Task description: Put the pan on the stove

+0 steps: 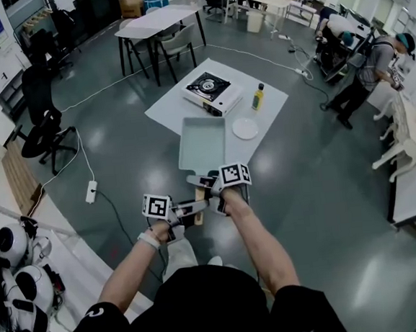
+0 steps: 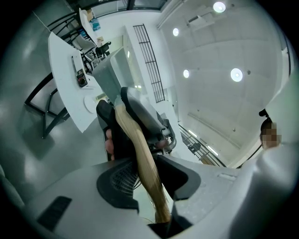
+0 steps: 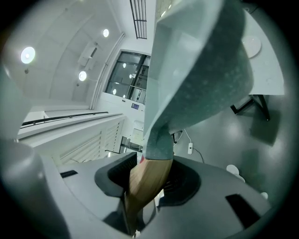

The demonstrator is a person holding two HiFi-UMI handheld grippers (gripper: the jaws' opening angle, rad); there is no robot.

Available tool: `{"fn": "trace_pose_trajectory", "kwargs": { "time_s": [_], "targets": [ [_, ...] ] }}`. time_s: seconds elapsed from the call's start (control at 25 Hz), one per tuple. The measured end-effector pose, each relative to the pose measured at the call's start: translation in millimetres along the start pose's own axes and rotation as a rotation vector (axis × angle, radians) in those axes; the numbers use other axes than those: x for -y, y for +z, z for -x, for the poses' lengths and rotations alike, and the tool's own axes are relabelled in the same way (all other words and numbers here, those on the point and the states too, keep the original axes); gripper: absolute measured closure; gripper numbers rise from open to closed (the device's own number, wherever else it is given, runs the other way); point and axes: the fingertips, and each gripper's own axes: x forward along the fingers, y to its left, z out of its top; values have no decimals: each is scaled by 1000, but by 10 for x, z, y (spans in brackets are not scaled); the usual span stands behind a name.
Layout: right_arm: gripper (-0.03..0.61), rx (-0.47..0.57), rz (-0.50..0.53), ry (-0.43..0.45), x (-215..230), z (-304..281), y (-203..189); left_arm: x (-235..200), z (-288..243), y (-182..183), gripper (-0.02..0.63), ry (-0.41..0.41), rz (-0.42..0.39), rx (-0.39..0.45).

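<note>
Both forearms reach forward with the hands close together. The left tool (image 1: 187,213) sits behind the right tool (image 1: 211,187), and both point roughly level. Each is clamped on the wooden handle (image 3: 145,182) of the pan (image 1: 202,144). The pan hangs in the air over the counter's (image 1: 170,107) near edge, well short of the stove (image 1: 211,90).

— Any writing to read anywhere?
— None. Only black-and-white square patterns on the cube (image 1: 235,174) of the right claw (image 1: 204,182) and the cube (image 1: 157,206) of the left claw (image 1: 197,212); no letters, no digits.
— And the bottle (image 1: 258,96) far beyond both claws?
— Label too small to read.
</note>
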Motion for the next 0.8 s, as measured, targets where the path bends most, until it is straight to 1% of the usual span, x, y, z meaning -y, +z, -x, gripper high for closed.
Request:
{"fn": "trace_pose_trajectory", "kwargs": {
  "time_s": [0.2,0.32,0.44,0.56,0.72,0.8],
  "targets": [
    [442,23,0,-19,81,90,160,-84,-109,99,495,11,-9,-37],
    [442,35,-4,-31,136,134,279,-125,-190,182,495,5,1,-49],
    [442,42,-6,-42,182,167,399,-172,-263,284,495,2,-17,-66],
    [442,53,-12,-52,243,175,522,-224,-320,397,495,-6,-26,-83],
    [442,71,-12,-44,311,127,729,-301,-364,574,495,-16,-10,-102],
    [442,79,-15,-52,349,93,846,-364,-363,693,495,-7,-14,-114]
  ]
}}
